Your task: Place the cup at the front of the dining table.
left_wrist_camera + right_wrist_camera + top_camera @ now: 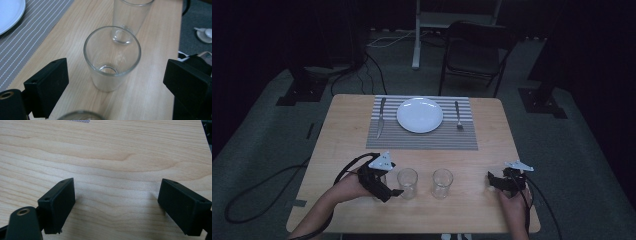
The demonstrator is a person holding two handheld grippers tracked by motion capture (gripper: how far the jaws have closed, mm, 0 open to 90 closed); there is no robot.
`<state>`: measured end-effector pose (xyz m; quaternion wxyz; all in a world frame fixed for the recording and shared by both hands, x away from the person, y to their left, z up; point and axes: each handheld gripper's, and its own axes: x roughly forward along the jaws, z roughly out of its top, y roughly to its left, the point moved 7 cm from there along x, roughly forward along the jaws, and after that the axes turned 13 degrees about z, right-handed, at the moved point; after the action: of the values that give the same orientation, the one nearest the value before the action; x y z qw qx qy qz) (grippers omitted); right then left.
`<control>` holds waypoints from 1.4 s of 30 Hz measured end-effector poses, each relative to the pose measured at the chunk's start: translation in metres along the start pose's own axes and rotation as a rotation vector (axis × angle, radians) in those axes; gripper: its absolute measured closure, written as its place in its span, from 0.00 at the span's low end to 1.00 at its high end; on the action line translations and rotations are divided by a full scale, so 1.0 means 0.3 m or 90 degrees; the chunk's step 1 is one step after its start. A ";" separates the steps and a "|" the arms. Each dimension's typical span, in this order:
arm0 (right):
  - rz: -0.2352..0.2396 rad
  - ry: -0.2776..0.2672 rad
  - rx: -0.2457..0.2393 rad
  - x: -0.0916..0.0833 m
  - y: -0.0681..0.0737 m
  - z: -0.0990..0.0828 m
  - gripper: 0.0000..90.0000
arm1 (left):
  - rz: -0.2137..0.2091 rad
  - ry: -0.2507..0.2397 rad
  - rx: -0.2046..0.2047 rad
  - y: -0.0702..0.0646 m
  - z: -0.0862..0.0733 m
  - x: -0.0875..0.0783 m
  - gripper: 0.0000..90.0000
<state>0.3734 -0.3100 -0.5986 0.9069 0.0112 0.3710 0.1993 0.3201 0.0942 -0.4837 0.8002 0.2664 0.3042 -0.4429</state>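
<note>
A striped placemat [422,125] lies at the far middle of the wooden table [342,135]. On the placemat sits a white plate [420,115], with a knife [381,117] to its left and a fork [458,116] to its right. Nearer the person than the placemat stand two clear glasses, one [407,183] left of the other [442,183], both upright and empty. The left gripper [113,87] hovers just left of the left glass, its jaws spread wide and holding nothing. The right gripper [117,202] rests right of the other glass, jaws wide apart over bare wood
</note>
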 end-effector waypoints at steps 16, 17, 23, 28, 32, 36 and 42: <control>0.000 0.000 0.000 0.000 0.000 0.000 0.16 | 0.027 0.091 0.004 -0.016 0.051 0.093 0.16; 0.000 0.000 0.000 0.000 0.000 0.000 0.16 | 0.027 0.091 0.004 -0.016 0.051 0.093 0.17; 0.000 0.000 0.000 0.000 0.000 0.000 0.16 | 0.019 0.134 0.005 -0.027 0.047 0.116 0.18; 0.000 0.000 -0.001 0.000 0.000 0.000 0.16 | 0.028 0.161 0.010 -0.022 0.047 0.119 0.26; 0.000 0.000 0.000 0.000 0.000 0.000 0.16 | 0.026 0.175 0.030 -0.026 0.048 0.120 0.32; 0.000 0.000 0.000 0.000 0.000 0.000 0.16 | 0.028 0.186 0.029 -0.026 0.053 0.122 0.32; 0.000 0.000 0.000 0.000 0.000 0.000 0.16 | 0.027 0.190 0.030 -0.026 0.063 0.126 0.33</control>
<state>0.3734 -0.3101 -0.5985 0.9069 0.0113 0.3712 0.1992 0.3339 0.0567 -0.4996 0.7488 0.3543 0.4036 -0.3884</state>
